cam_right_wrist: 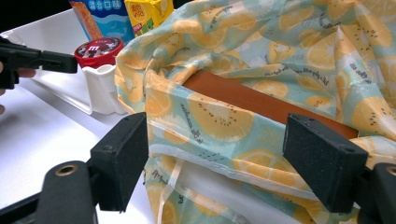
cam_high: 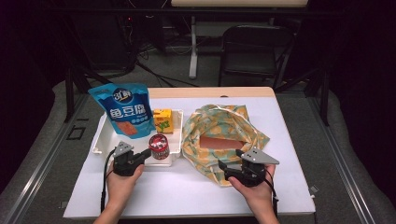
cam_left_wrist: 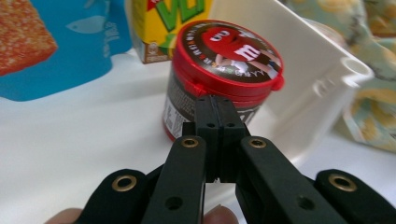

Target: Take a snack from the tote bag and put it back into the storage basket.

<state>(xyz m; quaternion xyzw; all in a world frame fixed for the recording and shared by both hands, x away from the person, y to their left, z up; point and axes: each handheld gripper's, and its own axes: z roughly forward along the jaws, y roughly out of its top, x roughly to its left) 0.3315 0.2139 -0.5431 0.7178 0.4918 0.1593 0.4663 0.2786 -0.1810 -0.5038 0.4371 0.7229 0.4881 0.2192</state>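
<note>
One round red-lidded candy tub (cam_high: 159,146) stands upright in the white plastic tray (cam_high: 100,140), lid up. The left gripper (cam_left_wrist: 215,103) is pressed together, empty, touching that tub, hiding its label. The right gripper (cam_right_wrist: 219,158), spread apart, straddles the lemon-print cloth bag (cam_right_wrist: 261,70).

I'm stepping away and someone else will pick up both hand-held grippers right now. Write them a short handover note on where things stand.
Left hand-held gripper: jaws shut with nothing between them, tips at the side of the red-lidded candy tub, just under its lid.
Right hand-held gripper: jaws open, either side of the near rim of the lemon-print bag.
Things: the tub, a yellow juice carton and a blue snack pouch are in the white tray. The bag lies open beside the tray.
Done: nothing lifted out.
Left, probably: grip the rim, then grasp the tub and bag the items.
</note>
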